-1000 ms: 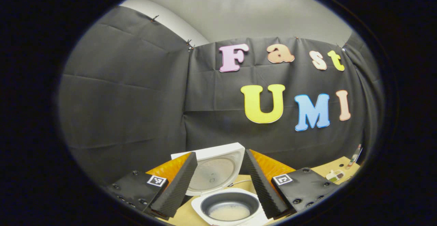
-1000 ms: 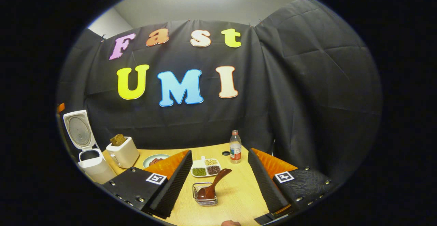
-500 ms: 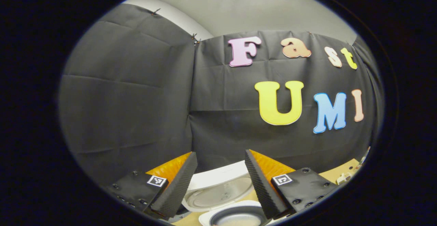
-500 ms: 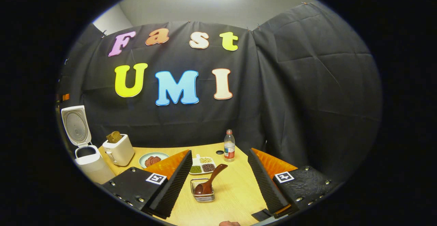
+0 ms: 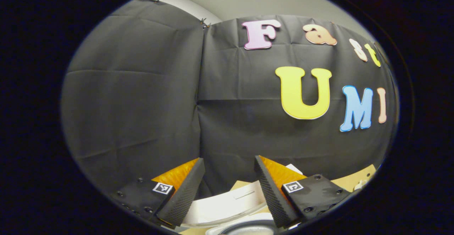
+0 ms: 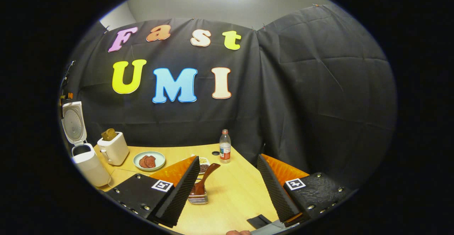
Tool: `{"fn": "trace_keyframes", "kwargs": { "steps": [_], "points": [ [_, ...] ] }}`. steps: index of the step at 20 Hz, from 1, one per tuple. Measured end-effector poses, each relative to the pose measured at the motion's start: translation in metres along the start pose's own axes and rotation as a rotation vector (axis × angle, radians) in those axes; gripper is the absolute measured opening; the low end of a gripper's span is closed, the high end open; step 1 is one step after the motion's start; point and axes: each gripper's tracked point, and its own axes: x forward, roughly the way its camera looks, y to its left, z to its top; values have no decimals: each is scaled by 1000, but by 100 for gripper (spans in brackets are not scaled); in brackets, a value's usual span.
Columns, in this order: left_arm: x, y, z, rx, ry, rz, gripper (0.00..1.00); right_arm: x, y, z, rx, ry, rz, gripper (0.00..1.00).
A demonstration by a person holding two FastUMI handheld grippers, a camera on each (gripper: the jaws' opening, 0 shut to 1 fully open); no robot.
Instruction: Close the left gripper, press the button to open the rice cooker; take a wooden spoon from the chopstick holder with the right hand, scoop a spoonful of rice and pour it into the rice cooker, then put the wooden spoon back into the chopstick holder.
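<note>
Rice cooker (image 6: 87,158): white, far left of the wooden table (image 6: 230,192) in the right gripper view; lid (image 6: 73,123) raised upright, dark inner pot open at the top. In the left gripper view the same lid (image 5: 227,205) lies low between the fingers, with a dark sliver of the pot rim under it at the bottom edge.
Toaster (image 6: 113,149): white, just right of the rice cooker, a brown slice of bread (image 6: 108,134) standing in its slot.
Plate (image 6: 149,160): pale green, right of the toaster, holding dark reddish pieces of food.
Chopstick holder (image 6: 198,197): small wire rack on the table, just beside the inner face of the right gripper's left finger, partly hidden by it.
Wooden spoon (image 6: 204,180): dark brown, bowl down in the chopstick holder, handle leaning up and to the right; no finger touches it.
Divided dish (image 6: 203,161): white, behind the spoon, mostly hidden; contents too small to tell.
Bottle (image 6: 225,151): clear plastic, red cap, upright near the back edge of the table, right of the dish.
Left gripper (image 5: 227,192): fingers spread wide apart, nothing between them, held above the cooker lid.
Right gripper (image 6: 227,189): fingers spread wide apart, clamped on nothing, above the table with the chopstick holder near its left finger.
</note>
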Motion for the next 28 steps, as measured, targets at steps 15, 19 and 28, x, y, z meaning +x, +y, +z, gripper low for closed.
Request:
{"fn": "trace_keyframes", "kwargs": {
  "steps": [15, 19, 28],
  "points": [
    [-30, -30, -30, -40, 79, 18, 97, 25, 5, 21, -15, -65, 120, 99],
    [-51, -45, -41, -36, 64, 16, 97, 29, 1, 18, -26, -61, 145, 99],
    [-111, -97, -132, -92, 174, -68, 96, 43, -5, 12, -29, -41, 201, 99]
  ]
}}
